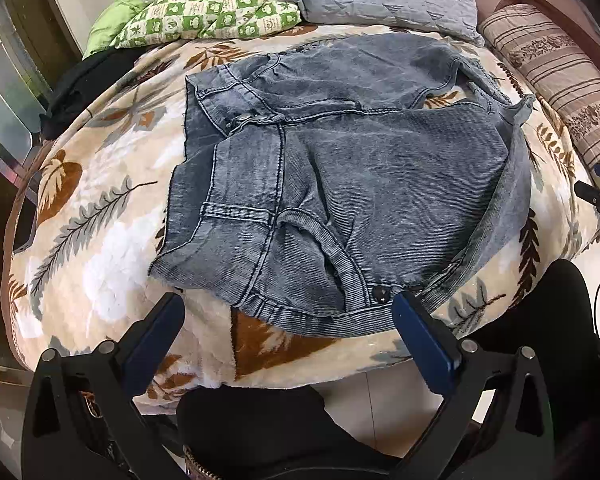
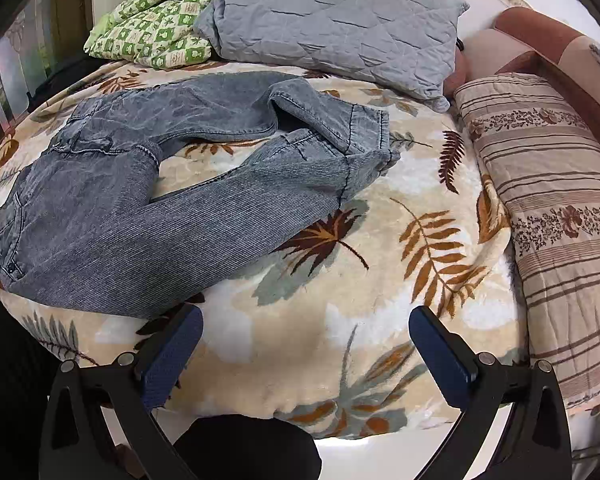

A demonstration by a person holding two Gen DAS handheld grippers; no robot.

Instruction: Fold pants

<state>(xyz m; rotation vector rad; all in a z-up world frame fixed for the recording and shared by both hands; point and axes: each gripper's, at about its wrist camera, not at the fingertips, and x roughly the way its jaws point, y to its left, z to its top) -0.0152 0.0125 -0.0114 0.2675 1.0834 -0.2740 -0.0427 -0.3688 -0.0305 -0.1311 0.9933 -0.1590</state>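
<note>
Plush leaf-print blanket [image 2: 340,280], ribbed denim pants [image 2: 100,220]

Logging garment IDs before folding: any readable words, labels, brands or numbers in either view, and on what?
None can be read.
Jeans: no label or tag shows; the button is too small to read.
Green checked quilt: the squares hold small marks, too blurred to read.

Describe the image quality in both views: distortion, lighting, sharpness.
Left wrist view: strong fisheye bend bulges the bed into a dome; jeans sharp, evenly lit; dark corners. Right wrist view: same bulge and dark corners, soft light, jeans sharp, glare on the floor below the bed's edge.
</note>
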